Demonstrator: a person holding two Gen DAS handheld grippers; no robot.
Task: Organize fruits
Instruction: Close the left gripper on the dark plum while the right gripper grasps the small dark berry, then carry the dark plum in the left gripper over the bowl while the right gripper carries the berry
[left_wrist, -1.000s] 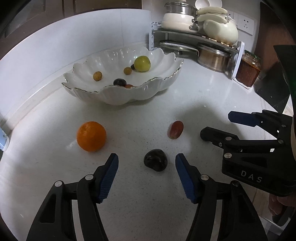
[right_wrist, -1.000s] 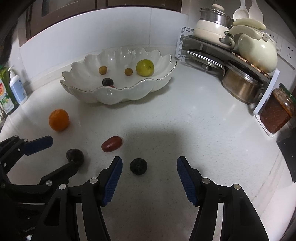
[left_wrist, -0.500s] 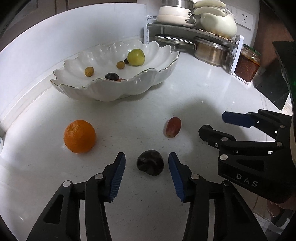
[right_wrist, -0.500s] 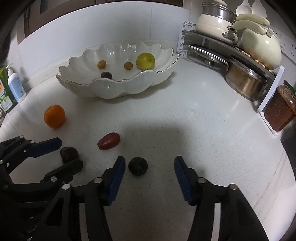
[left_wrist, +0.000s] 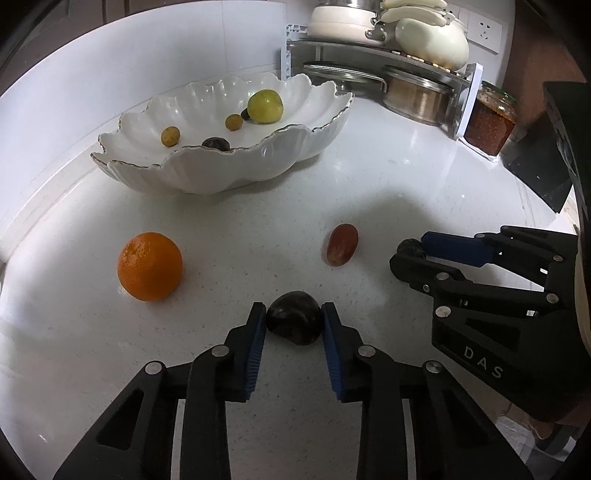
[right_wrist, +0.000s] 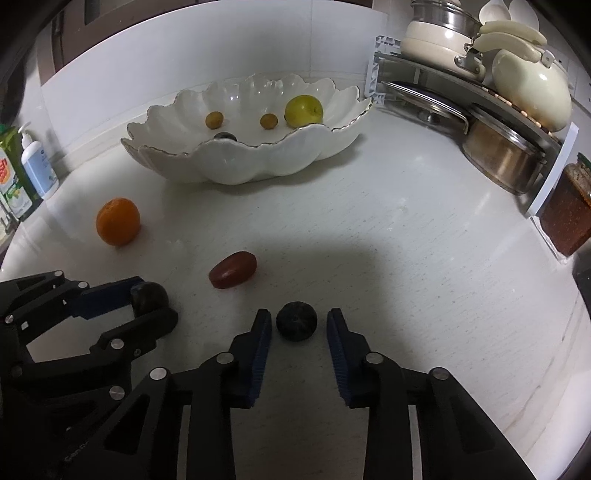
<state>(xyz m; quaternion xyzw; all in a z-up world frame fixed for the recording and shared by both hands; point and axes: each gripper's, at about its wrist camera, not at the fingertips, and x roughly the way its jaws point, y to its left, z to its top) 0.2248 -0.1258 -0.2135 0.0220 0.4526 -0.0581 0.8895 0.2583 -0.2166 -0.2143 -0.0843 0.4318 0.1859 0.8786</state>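
Note:
A dark plum (left_wrist: 293, 322) lies on the white counter between the blue pads of my left gripper (left_wrist: 293, 315). Its jaws are closing and both pads touch the plum. A smaller dark round fruit (right_wrist: 296, 320) sits between the closing jaws of my right gripper (right_wrist: 298, 322), with a thin gap showing on each side. An orange (left_wrist: 149, 271) and a red oblong fruit (left_wrist: 342, 243) lie loose between me and the white scalloped bowl (left_wrist: 258, 155). The bowl holds a yellow-green fruit (left_wrist: 265, 106), two small yellow fruits and a dark one.
A metal rack (right_wrist: 491, 96) with pots and cream cookware fills the back right corner. Beside it stands a jar of red paste (left_wrist: 489, 123). Soap bottles (right_wrist: 35, 166) stand at the far left by the wall. The counter's edge runs along the right.
Both grippers' jaws have narrowed from wide apart to close around their dark fruits. The left pads now touch the plum. Neither fruit has shifted.

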